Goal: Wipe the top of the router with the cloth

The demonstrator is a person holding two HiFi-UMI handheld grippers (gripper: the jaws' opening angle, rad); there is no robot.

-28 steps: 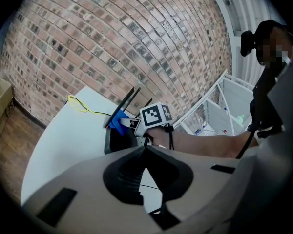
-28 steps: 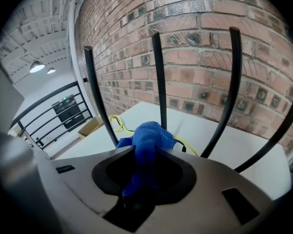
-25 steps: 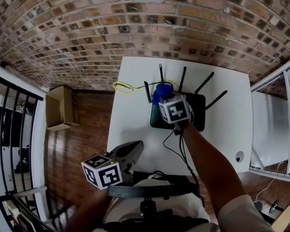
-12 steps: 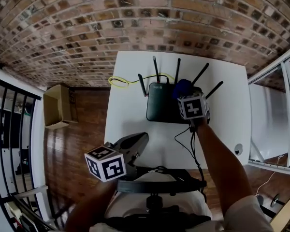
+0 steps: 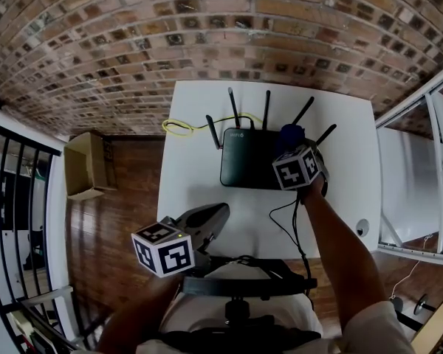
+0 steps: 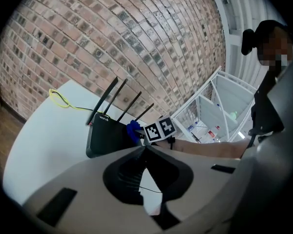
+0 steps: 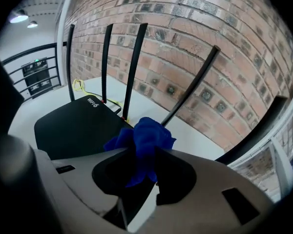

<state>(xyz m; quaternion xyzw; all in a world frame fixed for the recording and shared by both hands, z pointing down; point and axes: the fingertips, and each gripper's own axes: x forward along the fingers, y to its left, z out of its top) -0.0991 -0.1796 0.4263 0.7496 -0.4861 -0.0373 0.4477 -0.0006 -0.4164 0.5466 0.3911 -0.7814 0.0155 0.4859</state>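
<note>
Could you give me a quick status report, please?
Right gripper shut on blue cloth, over right rear corner of router. Left gripper shut, empty, clear of router. Antennas stand close beside cloth.

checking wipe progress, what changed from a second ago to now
The right gripper, shut on the blue cloth, swept across the top of the router from its left side to its right in the head view. The left gripper stayed near the front edge of the table, shut and empty; the router and yellow cable kept their places.

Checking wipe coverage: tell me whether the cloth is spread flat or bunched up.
Bunched. The blue cloth is a crumpled wad pinched between the jaws of the right gripper, at the router.
</note>
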